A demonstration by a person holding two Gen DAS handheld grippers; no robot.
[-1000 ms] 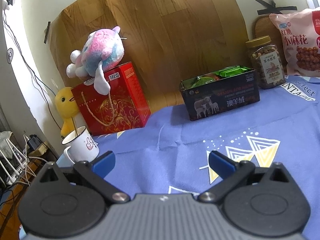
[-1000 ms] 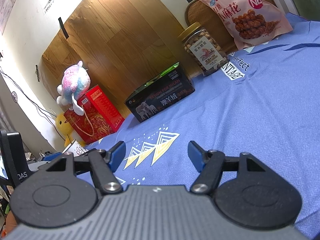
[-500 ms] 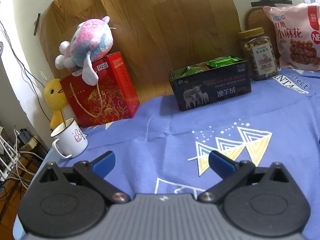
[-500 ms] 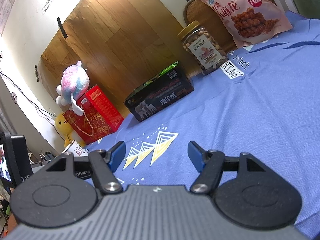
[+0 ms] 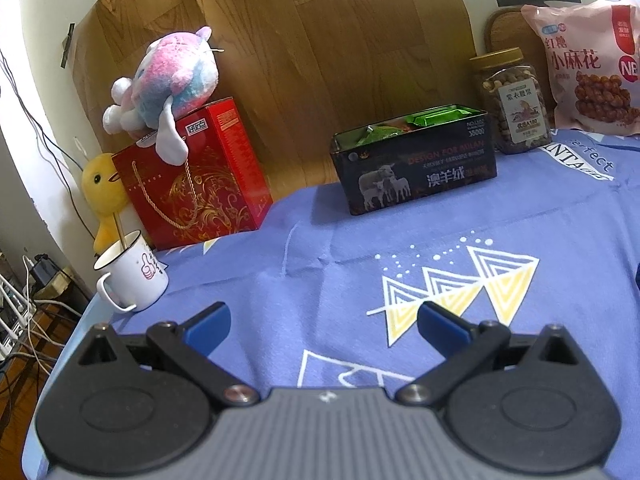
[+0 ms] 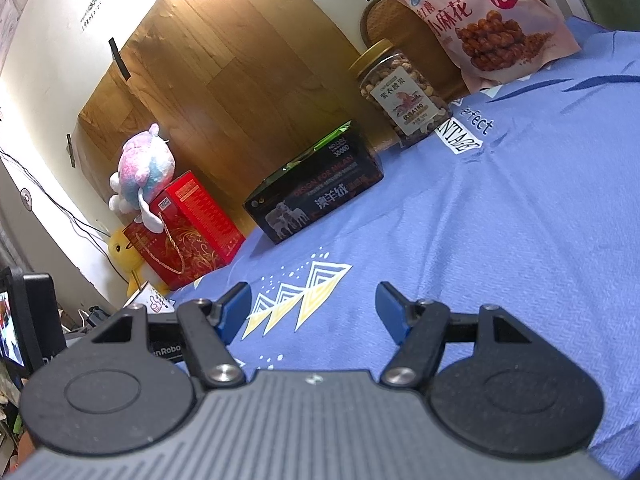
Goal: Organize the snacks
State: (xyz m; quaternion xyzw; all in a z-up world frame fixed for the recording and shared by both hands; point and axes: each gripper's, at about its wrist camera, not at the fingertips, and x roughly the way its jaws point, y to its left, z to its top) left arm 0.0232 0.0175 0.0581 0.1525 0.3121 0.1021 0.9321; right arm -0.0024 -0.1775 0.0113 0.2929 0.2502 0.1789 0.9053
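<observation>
- 2 tools are hovering low over the blue cloth covering the counter, both with their blue pads spread apart and nothing between them: the left tool and the right tool are gripping nothing, which suits a moment with no snack in hand.
- 3 snack containers are lining the far edge, well ahead of both tools, backed against the wooden board, probably so they are staying upright and out of the working space.
- The dark tin is sitting straight ahead of the left tool with its lid off and green packets showing inside; I am judging it to be the collecting box.
- The nut jar is standing upright just beside the tin, ahead and to the right, lid on.
- The pink snack bag is leaning on the backdrop farthest to the right.
- The red gift box is carrying a plush toy ahead and to the left, with a white mug nearest the left tool.
- No loose snack is showing on the cloth, so sorting is looking largely finished.
</observation>
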